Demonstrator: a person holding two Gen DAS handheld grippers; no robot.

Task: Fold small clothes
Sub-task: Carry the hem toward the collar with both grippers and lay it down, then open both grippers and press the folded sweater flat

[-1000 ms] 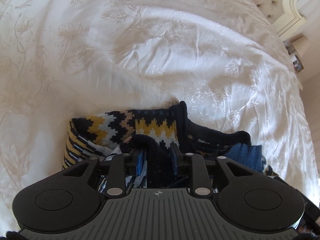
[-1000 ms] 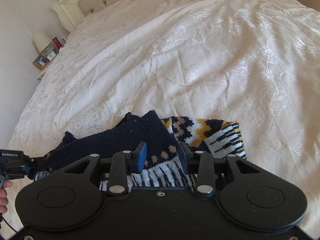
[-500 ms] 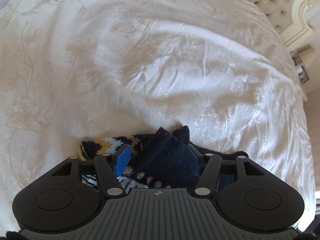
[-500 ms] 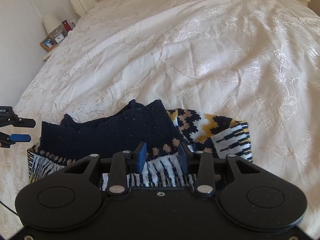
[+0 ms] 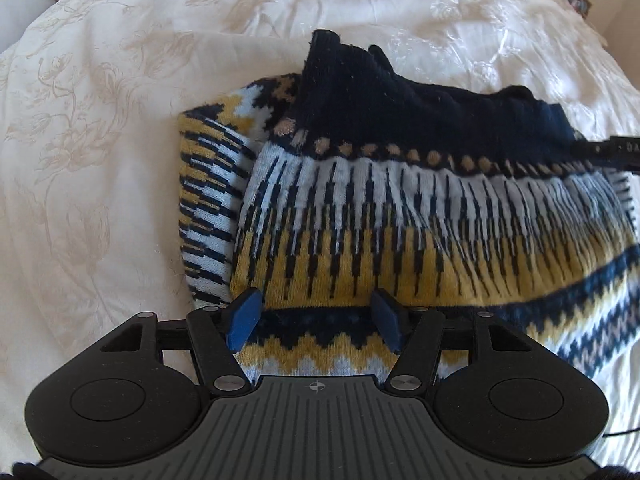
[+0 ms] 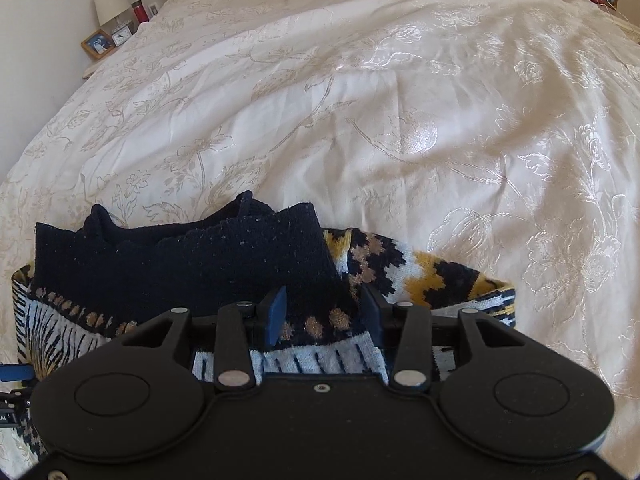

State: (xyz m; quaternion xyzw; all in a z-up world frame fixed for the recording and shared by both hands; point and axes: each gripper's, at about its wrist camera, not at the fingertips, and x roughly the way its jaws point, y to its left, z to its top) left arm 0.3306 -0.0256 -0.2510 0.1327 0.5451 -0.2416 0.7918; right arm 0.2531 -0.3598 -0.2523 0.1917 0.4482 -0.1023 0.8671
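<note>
Your left tongs (image 5: 314, 320) stand apart above the folded knitted sweater (image 5: 400, 220), which lies on the embroidered white bedspread (image 6: 360, 120), long axis across. Your right tongs (image 6: 322, 314) also stand apart over its ribbed navy hem (image 6: 200, 264).

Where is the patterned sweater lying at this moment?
The patterned sweater lies folded on the white bedspread, directly ahead of both tools in both wrist views, its dark navy part toward the headboard end.
</note>
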